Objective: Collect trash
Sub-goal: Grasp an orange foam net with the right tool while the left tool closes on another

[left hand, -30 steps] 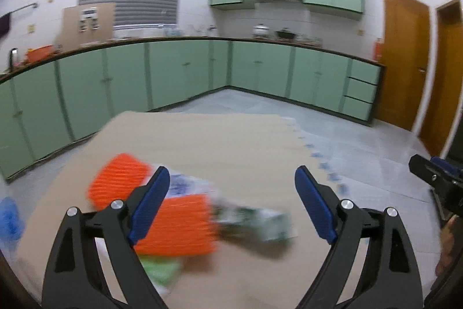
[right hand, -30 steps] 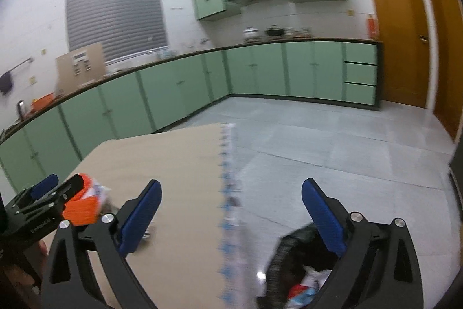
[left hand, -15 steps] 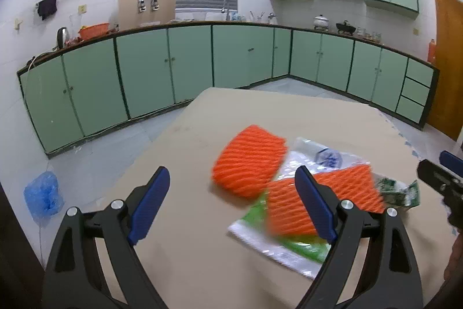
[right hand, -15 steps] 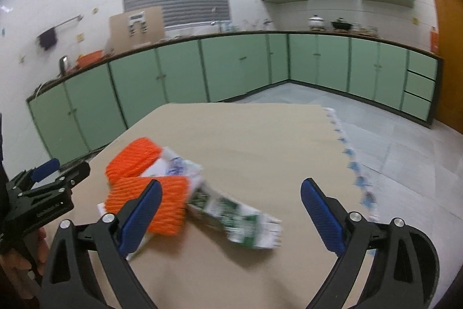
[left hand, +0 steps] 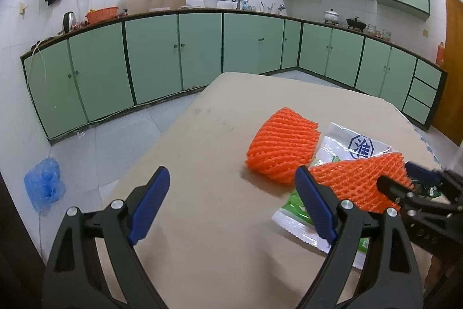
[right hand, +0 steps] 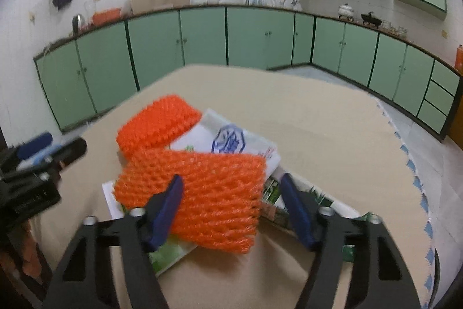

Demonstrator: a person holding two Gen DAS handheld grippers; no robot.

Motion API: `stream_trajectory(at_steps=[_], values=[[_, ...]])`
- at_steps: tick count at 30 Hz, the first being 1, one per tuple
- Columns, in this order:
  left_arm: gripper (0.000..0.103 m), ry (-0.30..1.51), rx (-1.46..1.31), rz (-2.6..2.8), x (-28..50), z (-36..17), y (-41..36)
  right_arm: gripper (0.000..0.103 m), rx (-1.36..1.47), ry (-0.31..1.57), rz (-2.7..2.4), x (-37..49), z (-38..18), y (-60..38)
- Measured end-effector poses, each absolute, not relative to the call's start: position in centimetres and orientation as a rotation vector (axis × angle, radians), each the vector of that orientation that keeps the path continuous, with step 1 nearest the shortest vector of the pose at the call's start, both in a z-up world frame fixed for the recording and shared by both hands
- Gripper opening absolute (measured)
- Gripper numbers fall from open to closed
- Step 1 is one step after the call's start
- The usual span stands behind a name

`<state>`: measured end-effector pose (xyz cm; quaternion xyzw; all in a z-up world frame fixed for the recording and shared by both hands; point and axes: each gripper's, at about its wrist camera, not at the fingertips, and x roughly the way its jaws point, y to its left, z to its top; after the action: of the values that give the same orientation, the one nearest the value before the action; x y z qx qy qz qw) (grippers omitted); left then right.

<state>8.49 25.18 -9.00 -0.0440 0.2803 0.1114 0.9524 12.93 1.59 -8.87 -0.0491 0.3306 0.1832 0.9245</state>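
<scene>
Foam net (right hand: pixel 199 193): light, soft, springy; pinch it across the middle.
Your right hand-held gripper (right hand: pixel 231 210) has just been closing astride it, pads not yet pressing; your left hand-held gripper (left hand: pixel 231 207) hangs spread, empty.

Two orange mesh nets (right hand: pixel 191 190) (left hand: pixel 282 148) lie on a white wrapper (left hand: pixel 358 146) with a blue emblem; the worktop (left hand: pixel 208 222) is tan, the cabinets (left hand: pixel 199 48) pale green, the tongs' pads (left hand: pixel 315 207) blue.

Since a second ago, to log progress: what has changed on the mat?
The right gripper swung over from the bin and its jaws have just been closing around the nearer orange foam net, not yet pressing it. The left gripper swung leftward, open over bare mat. The trash pile itself stayed put.
</scene>
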Motion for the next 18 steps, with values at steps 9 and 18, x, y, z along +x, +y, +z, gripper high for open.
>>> stream_trajectory(at_steps=[9,18], values=[[0.085,0.59,-0.1,0.219,9.2,-9.4,24.7,0.012,-0.143,0.687,0.381,12.5,-9.3,1.7],[0.085,0.583,-0.099,0.193,10.3,-8.9,23.7,0.01,-0.098,0.601,0.352,12.2,-6.5,-0.5]])
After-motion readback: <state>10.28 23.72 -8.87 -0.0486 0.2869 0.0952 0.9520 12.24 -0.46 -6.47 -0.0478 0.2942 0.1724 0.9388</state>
